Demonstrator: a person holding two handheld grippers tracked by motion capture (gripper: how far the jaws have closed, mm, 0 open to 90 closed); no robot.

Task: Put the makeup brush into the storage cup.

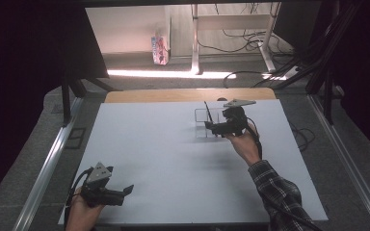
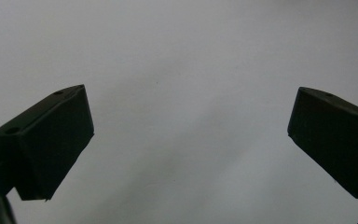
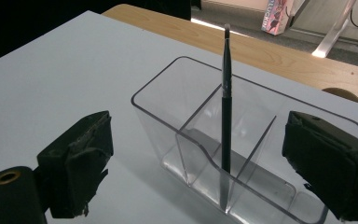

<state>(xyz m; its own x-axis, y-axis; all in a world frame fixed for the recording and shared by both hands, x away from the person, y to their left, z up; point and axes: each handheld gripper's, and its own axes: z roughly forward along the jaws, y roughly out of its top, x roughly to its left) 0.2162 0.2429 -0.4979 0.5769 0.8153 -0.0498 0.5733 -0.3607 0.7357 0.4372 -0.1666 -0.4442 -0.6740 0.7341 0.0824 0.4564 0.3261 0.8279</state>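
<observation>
A clear plastic organizer (image 3: pixel 242 154) with several compartments stands on the white table top (image 1: pixel 173 144), far right of centre (image 1: pixel 203 115). A thin black brush (image 3: pixel 226 107) stands upright in it, leaning on a divider; it also rises from the organizer in the high view (image 1: pixel 208 113). My right gripper (image 3: pixel 196 168) is open, its jaws on either side of the organizer's near end and apart from the brush. In the high view it hovers at the organizer's right side (image 1: pixel 217 126). My left gripper (image 1: pixel 127 190) rests near the front left corner, open, with bare table between its fingers (image 2: pixel 191 154).
A wooden strip (image 1: pixel 188 94) runs along the table's far edge. Beyond it stand a white desk frame (image 1: pixel 231 29), cables on the floor and a small carton (image 1: pixel 159 49). Metal rails (image 1: pixel 46 168) flank both sides of the table.
</observation>
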